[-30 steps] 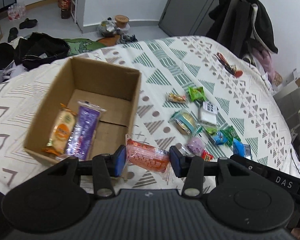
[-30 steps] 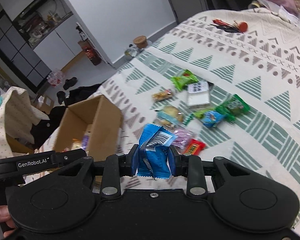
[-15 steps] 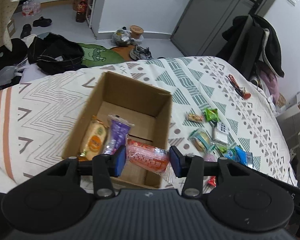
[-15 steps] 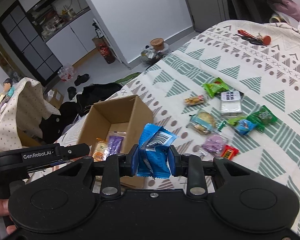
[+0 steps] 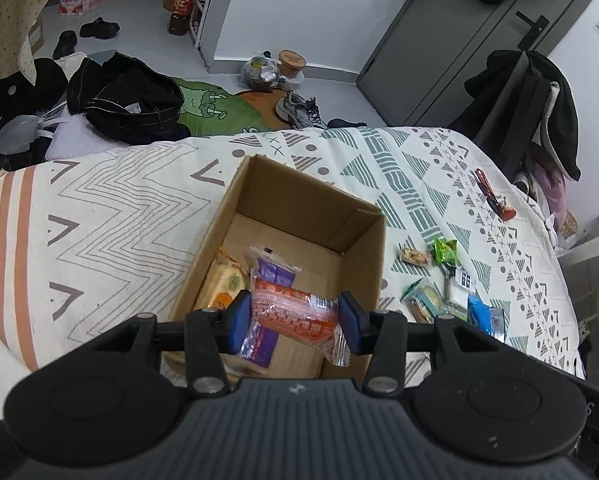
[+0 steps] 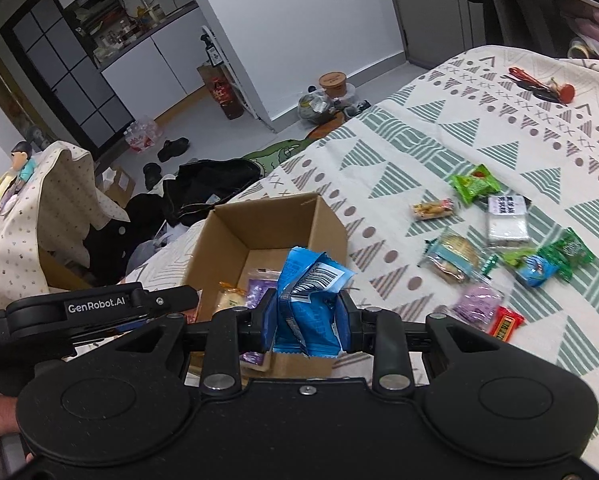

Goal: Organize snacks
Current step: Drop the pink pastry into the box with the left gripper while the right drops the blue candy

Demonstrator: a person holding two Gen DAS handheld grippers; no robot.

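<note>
The bed [image 5: 111, 216], spread with its patterned cover, carries everything I am sorting, and the open cardboard box [image 5: 363, 240] sits near its edge, right below both of my tools. Two snacks already lie on the box floor, an orange-and-yellow pack [image 5: 223, 284] against the left wall and a purple packet [image 5: 277, 270] touching it, so I judge the job begun but far from finished. My left gripper [image 5: 295, 316] hangs over the box opening with its blue pads pressed on either end of a red-orange wrapped snack [image 5: 295, 308], and my right gripper [image 6: 305, 316] is clamped around a crumpled blue packet [image 6: 311, 300] above the box's near edge; both look ready to drop in. Out on the cover, well apart from the box, a loose cluster remains: a round cake in a clear wrapper [image 6: 453, 256], a white pack [image 6: 505, 220], a green bag [image 6: 475, 184], a pale purple sweet [image 6: 477, 302], a small tan bar [image 6: 433, 209] and a little red piece [image 6: 507, 322], with a few more beside them. Those are what is left, I reckon.
</note>
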